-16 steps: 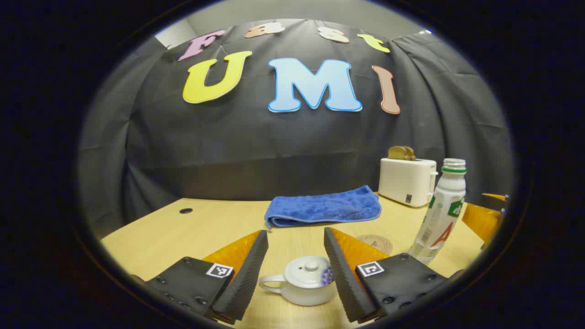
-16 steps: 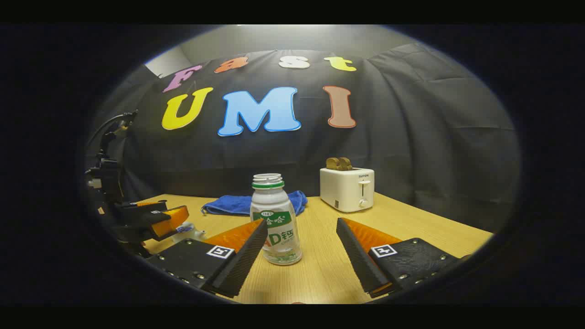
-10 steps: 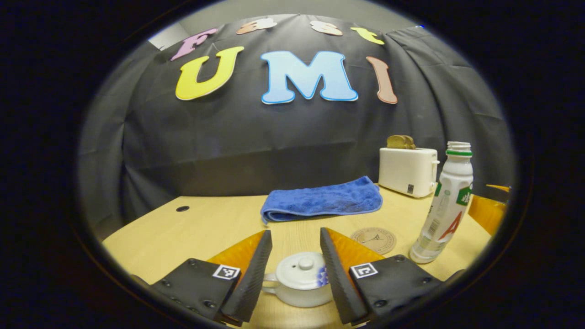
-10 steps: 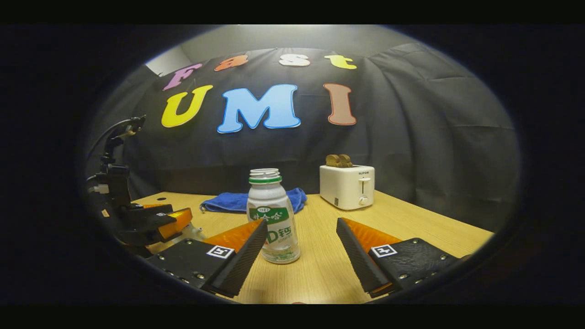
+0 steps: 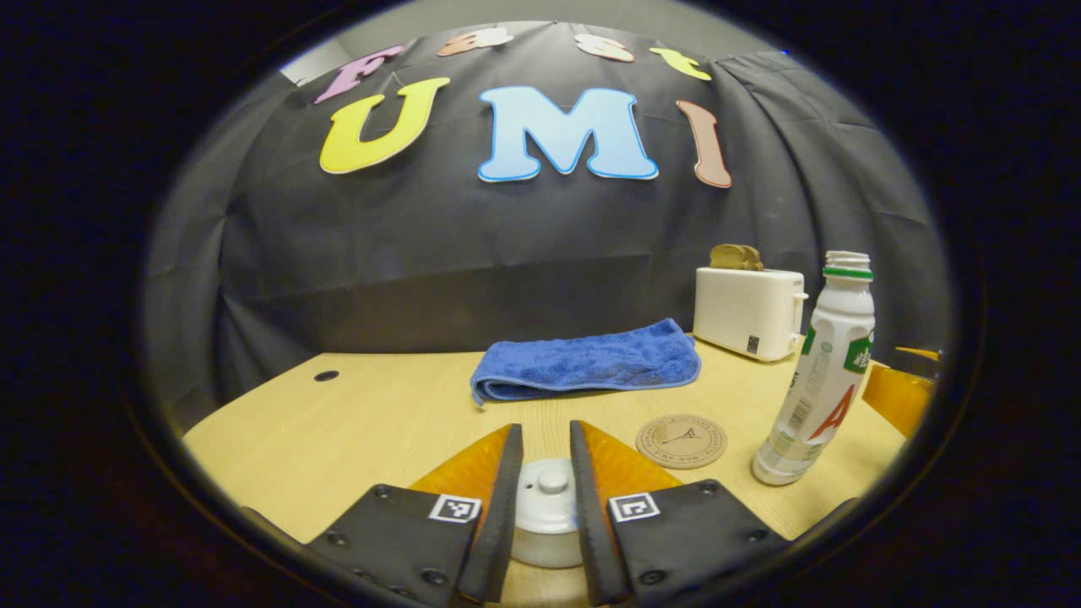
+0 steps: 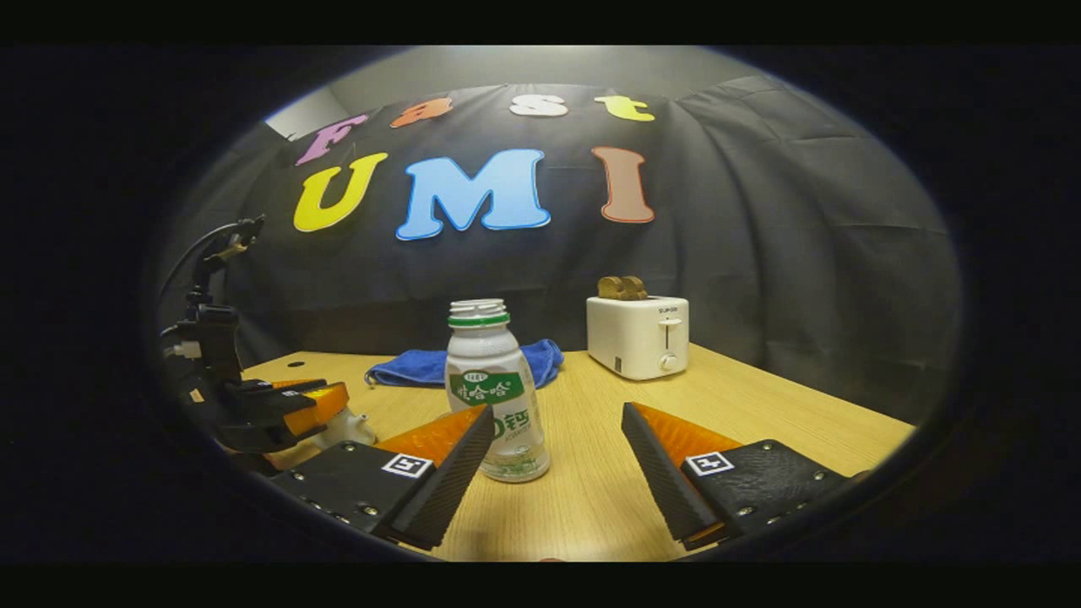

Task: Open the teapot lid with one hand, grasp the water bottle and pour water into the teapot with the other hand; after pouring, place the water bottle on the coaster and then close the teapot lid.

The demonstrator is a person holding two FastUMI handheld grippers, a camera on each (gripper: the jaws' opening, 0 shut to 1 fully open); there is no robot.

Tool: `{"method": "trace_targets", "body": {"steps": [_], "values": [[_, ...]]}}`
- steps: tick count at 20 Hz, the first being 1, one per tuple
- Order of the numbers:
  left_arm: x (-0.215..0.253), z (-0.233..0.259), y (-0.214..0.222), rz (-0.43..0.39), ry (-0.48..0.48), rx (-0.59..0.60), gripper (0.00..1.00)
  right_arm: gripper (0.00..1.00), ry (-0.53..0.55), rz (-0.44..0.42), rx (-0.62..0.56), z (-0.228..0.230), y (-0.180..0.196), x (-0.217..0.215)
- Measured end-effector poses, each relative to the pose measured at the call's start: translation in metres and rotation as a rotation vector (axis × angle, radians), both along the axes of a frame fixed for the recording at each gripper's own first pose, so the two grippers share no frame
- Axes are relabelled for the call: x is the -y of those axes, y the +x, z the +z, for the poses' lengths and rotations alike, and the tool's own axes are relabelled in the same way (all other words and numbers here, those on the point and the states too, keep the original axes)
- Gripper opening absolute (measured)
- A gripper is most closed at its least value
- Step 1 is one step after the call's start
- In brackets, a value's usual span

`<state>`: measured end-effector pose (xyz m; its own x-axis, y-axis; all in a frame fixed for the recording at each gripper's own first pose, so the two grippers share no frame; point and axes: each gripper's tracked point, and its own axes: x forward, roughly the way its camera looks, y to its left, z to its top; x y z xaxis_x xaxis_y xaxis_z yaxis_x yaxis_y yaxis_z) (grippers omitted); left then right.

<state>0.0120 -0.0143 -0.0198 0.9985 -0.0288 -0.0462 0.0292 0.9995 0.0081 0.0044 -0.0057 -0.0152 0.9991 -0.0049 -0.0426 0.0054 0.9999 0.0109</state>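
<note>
Teapot (image 5: 547, 515) white – bottle (image 6: 495, 390) white, green collar and label; towel (image 5: 587, 365) blue, toaster (image 6: 638, 336) white, coaster (image 5: 681, 441) tan; worktop (image 5: 363, 422) pale wood-grain.

Wooden table (image 5: 355, 422) carrying a towel (image 5: 587, 365), toaster (image 5: 747, 312), coaster (image 5: 681, 441), bottle (image 5: 819, 380), teapot (image 5: 545, 515)

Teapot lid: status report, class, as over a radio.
Left gripper closing around teapot lid, lid on. Right gripper open, short of water bottle. Coaster bare.
</note>
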Motion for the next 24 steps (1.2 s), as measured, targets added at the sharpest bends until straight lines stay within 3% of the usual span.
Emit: {"method": "trace_targets", "body": {"steps": [2,7,8,18,19,24], "values": [[0.001,0.0,0.0,0.0,0.004,0.003,0.27,0.93,0.0,0.008,-0.005,-0.001,-0.001,-0.001],[0.0,0.003,0.0,-0.009,-0.007,0.012,0.16,0.94,-0.001,0.034,-0.008,-0.003,0.001,-0.008],[-0.001,0.006,-0.001,-0.011,-0.017,0.016,0.19,0.93,-0.004,0.039,-0.006,-0.003,0.001,-0.008],[-0.051,0.05,0.007,0.04,-0.042,0.09,0.16,0.93,-0.04,0.087,0.04,0.016,0.003,-0.025],[-0.057,0.05,0.009,0.049,-0.044,0.092,0.19,0.93,-0.043,0.091,0.044,0.018,0.006,-0.027],[-0.098,0.039,0.022,0.102,-0.049,0.076,0.16,0.93,-0.075,0.114,0.049,0.021,0.019,-0.037]]}}
